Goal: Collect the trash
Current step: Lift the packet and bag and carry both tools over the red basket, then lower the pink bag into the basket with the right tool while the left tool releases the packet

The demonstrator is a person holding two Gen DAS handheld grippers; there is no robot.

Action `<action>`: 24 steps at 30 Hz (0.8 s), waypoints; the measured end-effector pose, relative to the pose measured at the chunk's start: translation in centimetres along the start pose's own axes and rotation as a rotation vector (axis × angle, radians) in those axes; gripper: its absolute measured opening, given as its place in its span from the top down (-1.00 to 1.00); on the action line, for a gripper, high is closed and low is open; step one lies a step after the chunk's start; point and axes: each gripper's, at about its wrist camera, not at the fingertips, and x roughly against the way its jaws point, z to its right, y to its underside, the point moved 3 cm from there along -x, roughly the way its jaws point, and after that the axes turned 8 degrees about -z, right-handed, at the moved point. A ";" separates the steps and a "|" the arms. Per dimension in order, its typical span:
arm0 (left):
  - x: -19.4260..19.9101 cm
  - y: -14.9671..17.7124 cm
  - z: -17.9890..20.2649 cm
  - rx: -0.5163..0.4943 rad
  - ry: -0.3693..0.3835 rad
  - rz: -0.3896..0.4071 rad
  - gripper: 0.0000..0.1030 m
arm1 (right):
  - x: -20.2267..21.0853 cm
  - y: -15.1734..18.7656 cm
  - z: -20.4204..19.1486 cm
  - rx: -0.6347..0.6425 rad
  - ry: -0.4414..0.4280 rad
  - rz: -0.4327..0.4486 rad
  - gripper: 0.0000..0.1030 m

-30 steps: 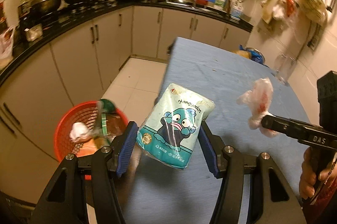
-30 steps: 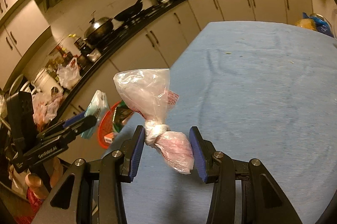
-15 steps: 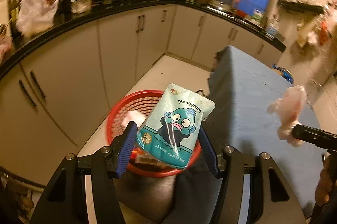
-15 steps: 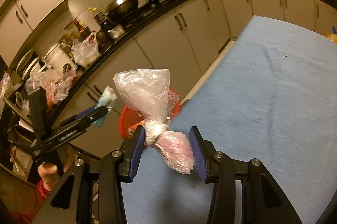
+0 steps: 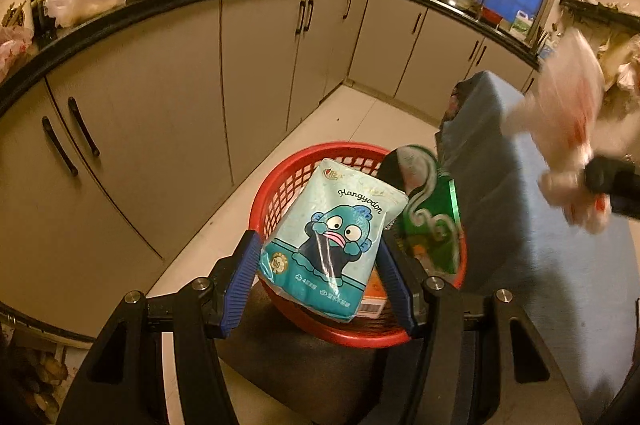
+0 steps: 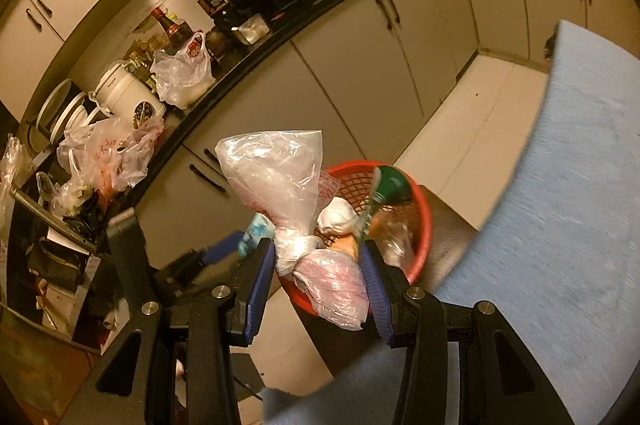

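Observation:
My left gripper [image 5: 320,257] is shut on a teal tissue pack [image 5: 328,241] printed with a cartoon fish, held right above the red mesh basket [image 5: 280,193]. A green wrapper [image 5: 432,221] and other scraps lie in the basket. My right gripper [image 6: 320,265] is shut on a knotted clear plastic bag [image 6: 276,177] with pinkish contents, hanging over the near rim of the basket [image 6: 420,209]. In the right wrist view the left gripper [image 6: 224,253] and its tissue pack [image 6: 256,229] show blurred at the left. In the left wrist view the plastic bag [image 5: 560,129] is blurred at the right.
The basket rests on a dark stool [image 5: 288,357] beside the blue-covered table [image 6: 560,225]. Beige cabinets [image 5: 160,113] under a black counter [image 5: 120,13] run along the left, crowded with pans, bottles and plastic bags. White tiled floor [image 5: 352,113] lies between cabinets and table.
Both grippers have swung left off the table with their loads still gripped. The left one has also sunk, so the pack hangs over the basket; the bag has reached the basket's rim.

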 end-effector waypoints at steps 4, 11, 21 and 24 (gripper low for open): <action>-1.6 0.1 -0.2 -0.007 -0.009 -0.022 -0.13 | -2.5 -1.9 -0.2 -0.014 -0.008 -0.038 0.06; -3.4 -0.4 -0.6 -0.006 -0.008 -0.053 -0.13 | -7.7 -5.2 -0.4 -0.025 0.014 -0.109 0.06; -4.8 -0.2 -0.5 -0.027 -0.011 -0.075 -0.13 | -13.8 -8.1 0.8 -0.016 0.086 -0.201 0.05; -4.8 -0.2 -0.4 -0.028 -0.013 -0.076 -0.13 | -14.5 -8.0 1.2 -0.016 0.089 -0.225 0.04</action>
